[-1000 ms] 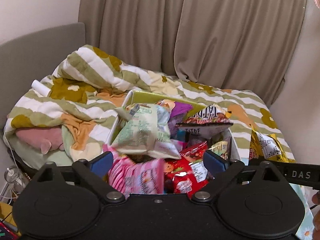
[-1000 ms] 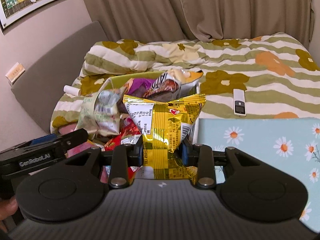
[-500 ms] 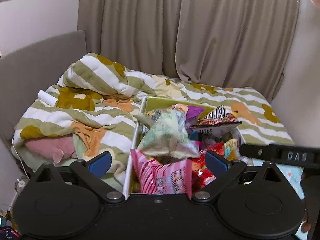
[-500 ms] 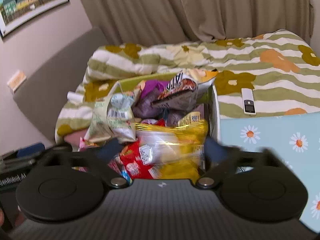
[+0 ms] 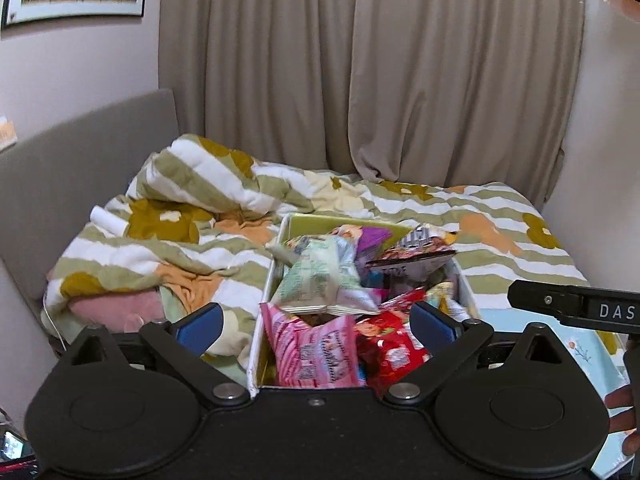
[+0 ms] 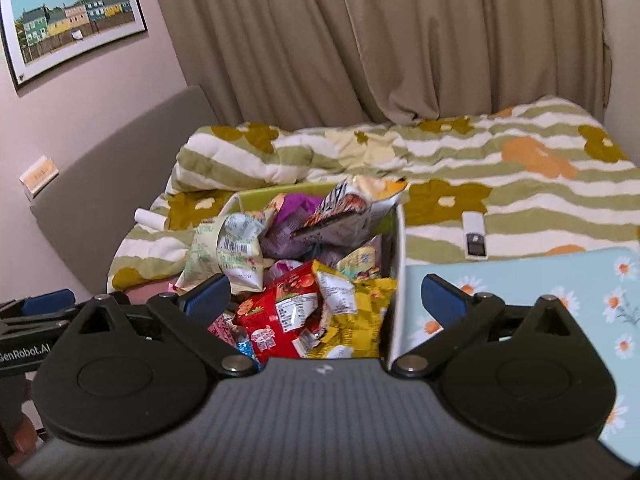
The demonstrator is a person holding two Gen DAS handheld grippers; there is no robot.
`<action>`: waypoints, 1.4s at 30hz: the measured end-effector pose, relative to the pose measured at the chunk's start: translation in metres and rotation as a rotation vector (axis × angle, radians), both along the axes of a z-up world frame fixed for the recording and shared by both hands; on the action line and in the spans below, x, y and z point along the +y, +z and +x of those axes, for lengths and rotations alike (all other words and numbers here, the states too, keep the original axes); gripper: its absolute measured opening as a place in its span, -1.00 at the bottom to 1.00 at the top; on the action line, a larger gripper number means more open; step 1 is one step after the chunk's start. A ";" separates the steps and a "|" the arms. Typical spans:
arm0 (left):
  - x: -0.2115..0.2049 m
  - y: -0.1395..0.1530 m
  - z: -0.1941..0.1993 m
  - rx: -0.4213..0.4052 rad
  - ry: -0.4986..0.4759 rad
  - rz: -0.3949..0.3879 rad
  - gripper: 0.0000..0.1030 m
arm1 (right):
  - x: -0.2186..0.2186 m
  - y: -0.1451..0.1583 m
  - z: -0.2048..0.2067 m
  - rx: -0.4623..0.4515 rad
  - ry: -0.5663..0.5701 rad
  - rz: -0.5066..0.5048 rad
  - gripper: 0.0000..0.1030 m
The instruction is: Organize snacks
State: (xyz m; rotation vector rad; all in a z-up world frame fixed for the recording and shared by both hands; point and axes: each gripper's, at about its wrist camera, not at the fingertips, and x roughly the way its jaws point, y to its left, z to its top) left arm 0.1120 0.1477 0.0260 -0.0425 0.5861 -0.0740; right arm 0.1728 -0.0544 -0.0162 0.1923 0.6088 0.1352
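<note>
White-walled box with a lime-green inside [image 6: 394,240] is sitting on the striped floral bedspread [image 6: 480,160], overflowing with snack packets. Crinkled yellow foil packet [image 6: 356,320] is now lying in the box's near right corner, touching a red packet [image 6: 280,308]; pale green packet [image 5: 316,280] and pink packet [image 5: 312,348] are filling the left side. A second ago my right gripper [image 6: 324,292] was pinching that yellow packet; now its fingers are spreading wide, holding nothing, hovering over the box's near edge. My left gripper [image 5: 316,322] is also hovering there, fingers wide apart, gripping nothing. White remote control [image 6: 474,236] is lying on the bedspread beside the box.
</note>
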 end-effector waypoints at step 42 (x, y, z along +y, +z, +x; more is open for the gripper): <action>-0.096 -0.001 -0.121 -0.076 -0.103 0.152 1.00 | -0.090 -0.004 -0.163 0.120 -0.244 -0.198 1.00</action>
